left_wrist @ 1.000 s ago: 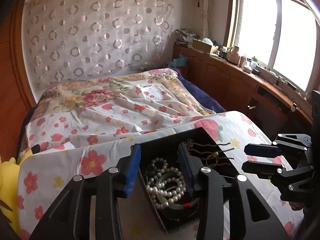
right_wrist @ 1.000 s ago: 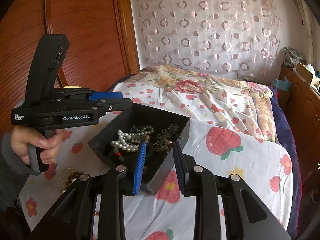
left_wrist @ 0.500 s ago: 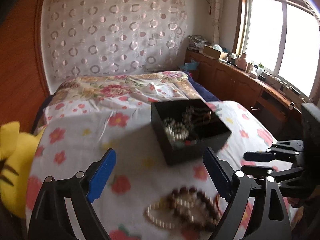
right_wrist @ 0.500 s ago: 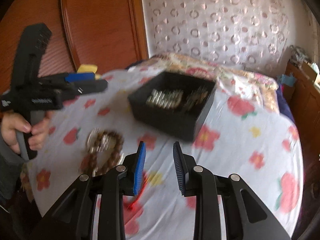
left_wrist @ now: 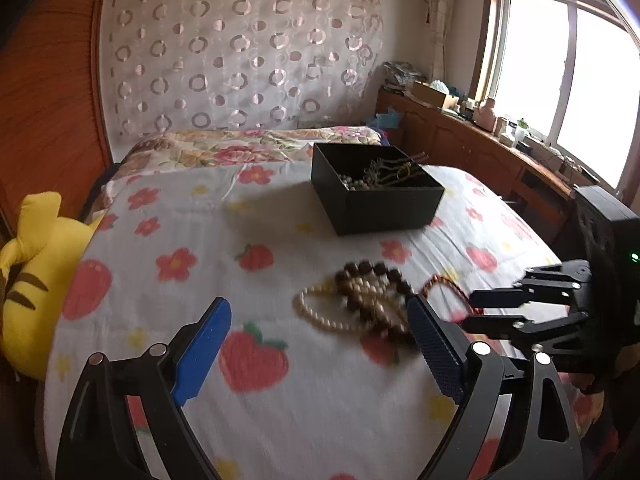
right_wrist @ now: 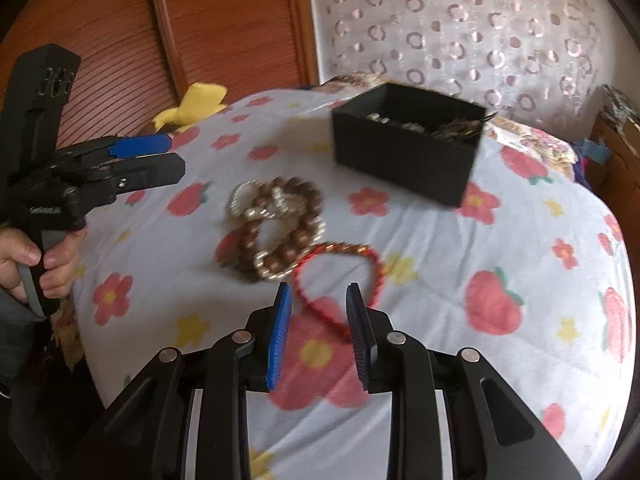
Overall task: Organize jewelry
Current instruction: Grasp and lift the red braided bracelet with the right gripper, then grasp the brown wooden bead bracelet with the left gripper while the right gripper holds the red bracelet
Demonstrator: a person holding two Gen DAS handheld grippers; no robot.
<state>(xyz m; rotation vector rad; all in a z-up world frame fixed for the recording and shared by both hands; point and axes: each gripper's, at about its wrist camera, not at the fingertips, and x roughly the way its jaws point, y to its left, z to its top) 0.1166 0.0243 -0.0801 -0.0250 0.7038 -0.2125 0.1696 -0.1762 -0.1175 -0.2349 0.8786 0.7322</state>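
A black box holding pearls and hairpins sits on the flowered bedspread. Nearer lies a heap of brown bead bracelets, a pearl strand and a red cord bracelet. My left gripper stands wide open just short of the heap, holding nothing. In the right wrist view the box is further back, and the brown beads and pearls lie ahead. My right gripper is narrowly open over the near end of the red bracelet, with its pads not touching it.
A yellow plush toy lies at the bed's left edge against a wooden panel. A wooden sideboard with clutter runs under the window on the right. A person's hand holds the left gripper.
The black box, tilted and held up by the grippers a second ago, now rests on the bed. Both grippers have drawn back to the jewellery heap, and the left jaws have spread wide.
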